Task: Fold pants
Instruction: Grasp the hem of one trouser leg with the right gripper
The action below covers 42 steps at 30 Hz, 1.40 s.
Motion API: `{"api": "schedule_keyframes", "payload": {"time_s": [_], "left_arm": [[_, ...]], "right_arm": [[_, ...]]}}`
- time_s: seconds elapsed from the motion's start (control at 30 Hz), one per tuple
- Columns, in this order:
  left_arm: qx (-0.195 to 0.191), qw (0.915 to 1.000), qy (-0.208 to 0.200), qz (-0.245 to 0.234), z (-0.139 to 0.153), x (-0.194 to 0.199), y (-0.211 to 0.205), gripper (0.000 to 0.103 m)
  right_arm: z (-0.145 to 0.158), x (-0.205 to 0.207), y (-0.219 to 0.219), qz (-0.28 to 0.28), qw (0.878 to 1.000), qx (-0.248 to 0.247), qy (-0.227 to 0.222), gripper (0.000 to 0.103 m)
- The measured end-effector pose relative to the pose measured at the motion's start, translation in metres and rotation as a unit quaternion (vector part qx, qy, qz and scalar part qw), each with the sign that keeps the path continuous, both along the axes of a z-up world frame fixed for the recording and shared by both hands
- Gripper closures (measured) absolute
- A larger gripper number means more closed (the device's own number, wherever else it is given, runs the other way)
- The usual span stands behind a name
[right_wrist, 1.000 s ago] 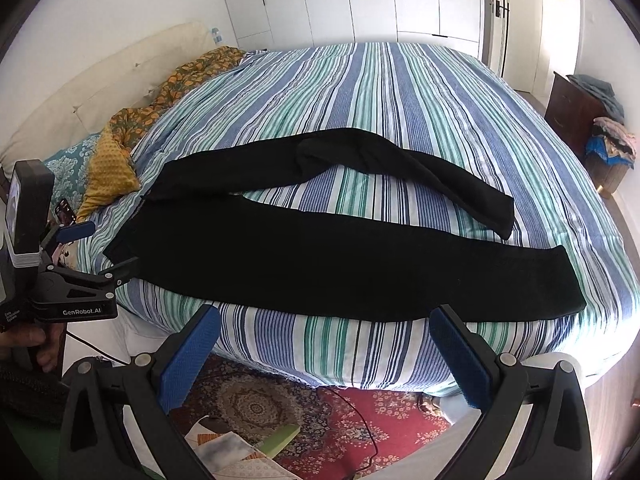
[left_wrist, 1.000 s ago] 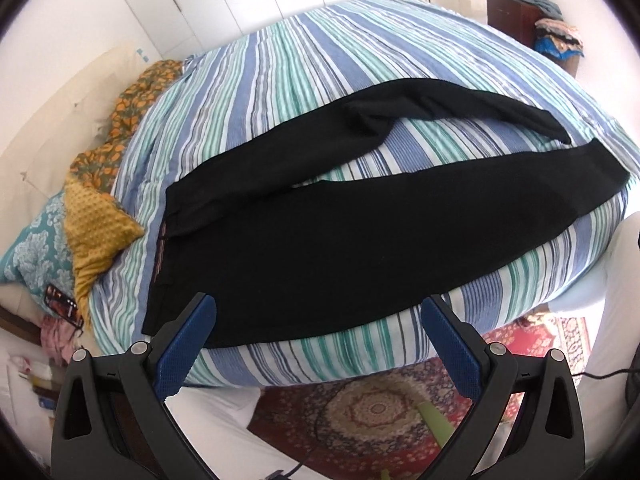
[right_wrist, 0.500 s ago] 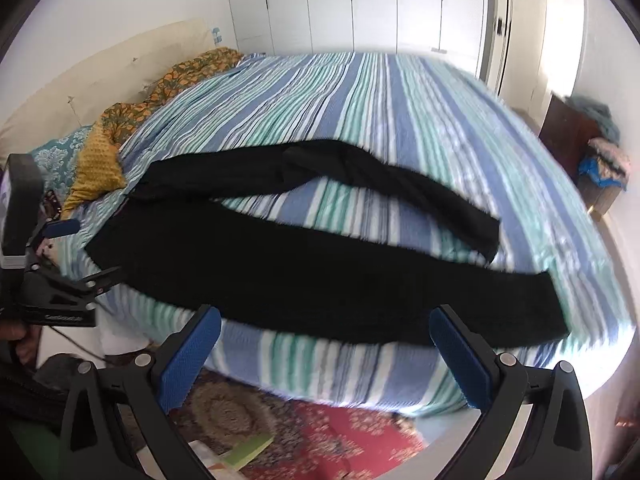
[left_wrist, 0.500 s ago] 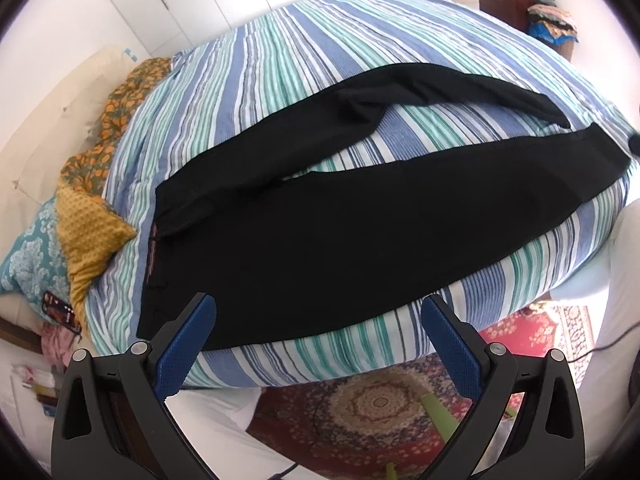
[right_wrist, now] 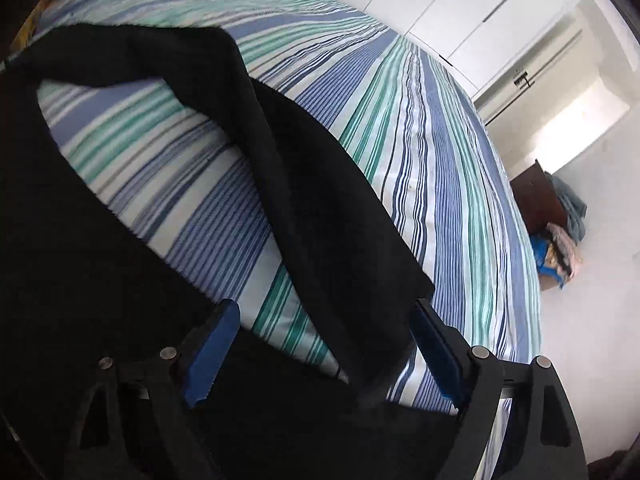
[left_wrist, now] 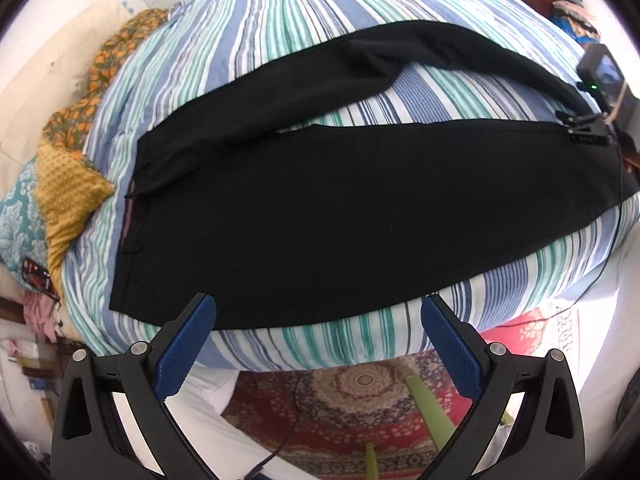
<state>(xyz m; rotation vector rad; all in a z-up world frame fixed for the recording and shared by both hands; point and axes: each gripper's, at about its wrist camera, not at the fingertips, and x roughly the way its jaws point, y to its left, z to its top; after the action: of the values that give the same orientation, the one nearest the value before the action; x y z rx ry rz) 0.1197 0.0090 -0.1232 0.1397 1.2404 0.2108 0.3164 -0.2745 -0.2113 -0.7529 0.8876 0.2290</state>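
From my left wrist view I see the black pants [left_wrist: 320, 208] spread flat on the striped bedspread [left_wrist: 256, 40], filling the middle of the frame, with their long axis running from the waistband [left_wrist: 130, 216] at centre left to the leg ends at far right; the upper leg arcs away toward the upper right. My left gripper [left_wrist: 318, 338] sits at the bottom centre with its jaws wide apart and nothing between them, and the near edge of the pants lies just above its blue pads [left_wrist: 186, 346], so the cloth is straight ahead of the fingers, nearer the waist than the hems. At the right edge my right gripper [left_wrist: 588, 130] shows over the leg ends. In the right wrist view the far leg's hem [right_wrist: 372, 292] comes down from the upper left into the gap at the bottom centre, the near leg lying dark under the tool; the jaws have just been closing, yet the pads [right_wrist: 210, 342] stand clear of the cloth, so I read it as unclamped. I judge this hand better placed for the hem, which lies directly between its fingers
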Motion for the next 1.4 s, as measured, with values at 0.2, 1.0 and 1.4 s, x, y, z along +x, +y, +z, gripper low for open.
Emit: {"api": "schedule_keyframes", "payload": {"time_s": [0.2, 1.0, 1.4], "left_arm": [[-0.008, 0.9999, -0.012, 0.001, -0.004, 0.019, 0.005, 0.001], [-0.139, 0.9877, 0.007, 0.071, -0.033, 0.064, 0.026, 0.001], [-0.142, 0.9851, -0.042, 0.087, -0.037, 0.106, 0.081, 0.001]], "right_arm": [[0.029, 0.063, -0.012, -0.009, 0.995, 0.036, 0.094, 0.091], [-0.039, 0.253, -0.186, -0.371, 0.702, 0.598, 0.108, 0.039], [-0.006, 0.199, -0.19, -0.374, 0.84, 0.386, 0.072, 0.059]]}}
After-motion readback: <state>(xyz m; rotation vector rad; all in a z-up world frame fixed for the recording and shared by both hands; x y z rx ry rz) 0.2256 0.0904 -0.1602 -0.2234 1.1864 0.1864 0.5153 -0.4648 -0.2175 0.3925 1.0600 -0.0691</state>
